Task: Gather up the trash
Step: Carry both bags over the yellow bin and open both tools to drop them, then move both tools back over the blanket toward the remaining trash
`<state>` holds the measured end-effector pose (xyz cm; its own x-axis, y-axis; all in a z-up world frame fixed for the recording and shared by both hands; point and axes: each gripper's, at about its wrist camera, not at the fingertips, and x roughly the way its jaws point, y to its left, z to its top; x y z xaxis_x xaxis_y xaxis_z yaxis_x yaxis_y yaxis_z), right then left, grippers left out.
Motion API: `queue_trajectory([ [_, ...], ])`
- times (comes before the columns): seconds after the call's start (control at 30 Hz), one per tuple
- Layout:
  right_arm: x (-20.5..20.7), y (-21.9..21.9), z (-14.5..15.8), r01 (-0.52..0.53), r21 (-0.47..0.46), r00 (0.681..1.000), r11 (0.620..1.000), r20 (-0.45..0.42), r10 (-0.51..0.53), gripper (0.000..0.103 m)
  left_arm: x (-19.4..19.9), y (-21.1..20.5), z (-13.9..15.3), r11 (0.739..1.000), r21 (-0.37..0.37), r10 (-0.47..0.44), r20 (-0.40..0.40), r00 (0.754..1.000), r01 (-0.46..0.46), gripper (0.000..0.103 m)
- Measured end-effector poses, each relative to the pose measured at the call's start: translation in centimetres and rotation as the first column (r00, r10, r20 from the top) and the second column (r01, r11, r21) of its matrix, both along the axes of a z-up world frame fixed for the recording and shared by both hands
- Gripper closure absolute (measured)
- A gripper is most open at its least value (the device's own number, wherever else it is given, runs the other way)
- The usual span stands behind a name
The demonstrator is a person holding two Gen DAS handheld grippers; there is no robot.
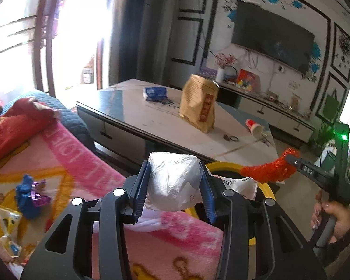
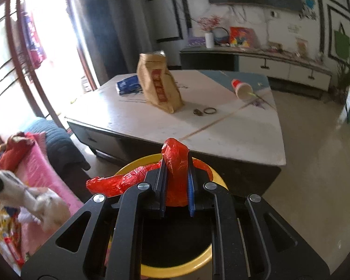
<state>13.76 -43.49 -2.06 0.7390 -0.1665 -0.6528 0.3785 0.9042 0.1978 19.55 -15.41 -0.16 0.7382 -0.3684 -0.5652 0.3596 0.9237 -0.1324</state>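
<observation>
Right gripper [image 2: 176, 184] pinches a red plastic bag [image 2: 175, 163] directly above the yellow bin [image 2: 175, 268], so we judge it nearer to release. Left gripper [image 1: 173, 186] clamps a white bag wad [image 1: 172, 182] over the bin's near rim beside the pink blanket [image 1: 81, 163].

Ahead of your left claw [image 1: 173, 186], the yellow bin [image 1: 266, 187] is partly blocked by a white bag [image 1: 241, 185] over its near rim, and your right claw [image 1: 289, 159] crosses from the right. Beyond it stands the coffee table [image 1: 151, 116]. Below your right claw [image 2: 177, 179], the bin mouth [image 2: 175, 240] is open.
</observation>
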Motion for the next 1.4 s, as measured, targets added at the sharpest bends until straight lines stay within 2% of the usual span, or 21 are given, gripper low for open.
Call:
queue_trajectory([
  [0.2, 0.5, -1.8, -1.6, 0.062, 0.056, 0.998, 0.996, -0.025, -0.061, 0.094, 0.4, -3.2, -2.1, 0.997, 0.03, -0.066, -0.035, 0.997, 0.067, 0.064],
  [0.43, 1.1, -3.2, -2.9, 0.118, 0.075, 0.992, 0.99, -0.047, -0.115, 0.094, 1.0, -6.6, -5.0, 0.992, 0.048, -0.114, -0.094, 0.989, 0.119, 0.064],
  [0.7, 1.7, -3.1, -3.7, 0.108, 0.089, 0.992, 0.99, -0.068, -0.102, 0.088, 1.5, -8.7, -7.0, 0.987, 0.037, -0.147, -0.139, 0.979, 0.154, 0.062],
  [0.8, 1.8, -2.9, -3.8, 0.093, 0.088, 0.994, 0.992, -0.067, -0.088, 0.079, 1.7, -9.3, -7.2, 0.985, 0.029, -0.162, -0.153, 0.975, 0.169, 0.054],
  [0.83, 1.8, -2.7, -3.7, 0.087, 0.086, 0.994, 0.992, -0.066, -0.081, 0.073, 1.7, -9.3, -7.2, 0.985, 0.026, -0.166, -0.153, 0.974, 0.172, 0.047],
  [0.87, 1.9, -2.6, -3.7, 0.082, 0.083, 0.995, 0.993, -0.067, -0.076, 0.069, 1.6, -9.4, -7.1, 0.985, 0.027, -0.167, -0.152, 0.974, 0.173, 0.035],
  [0.9, 1.8, -2.4, -3.7, 0.078, 0.08, 0.995, 0.994, -0.066, -0.072, 0.064, 1.6, -9.5, -7.0, 0.985, 0.026, -0.166, -0.151, 0.974, 0.172, 0.03],
  [0.97, 1.8, -2.1, -3.5, 0.061, 0.078, 0.996, 0.995, -0.063, -0.057, 0.062, 1.5, -9.1, -6.7, 0.987, 0.019, -0.156, -0.147, 0.977, 0.161, 0.02],
  [1.03, 1.7, -1.6, -3.3, 0.048, 0.072, 0.997, 0.996, -0.061, -0.043, 0.058, 1.5, -8.4, -6.4, 0.991, 0.011, -0.134, -0.146, 0.98, 0.137, 0.015],
  [1.17, 1.4, -0.2, -2.5, -0.001, 0.046, 0.999, 0.999, -0.037, 0.003, 0.053, 1.2, -6.3, -5.5, 0.997, -0.01, -0.081, -0.132, 0.988, 0.081, 0.01],
  [1.4, 0.6, 3.4, -0.6, -0.118, 0.046, 0.993, 0.992, 0.032, 0.117, 0.046, 0.3, -1.9, -3.6, 0.999, -0.03, 0.026, -0.088, 0.996, -0.029, 0.009],
])
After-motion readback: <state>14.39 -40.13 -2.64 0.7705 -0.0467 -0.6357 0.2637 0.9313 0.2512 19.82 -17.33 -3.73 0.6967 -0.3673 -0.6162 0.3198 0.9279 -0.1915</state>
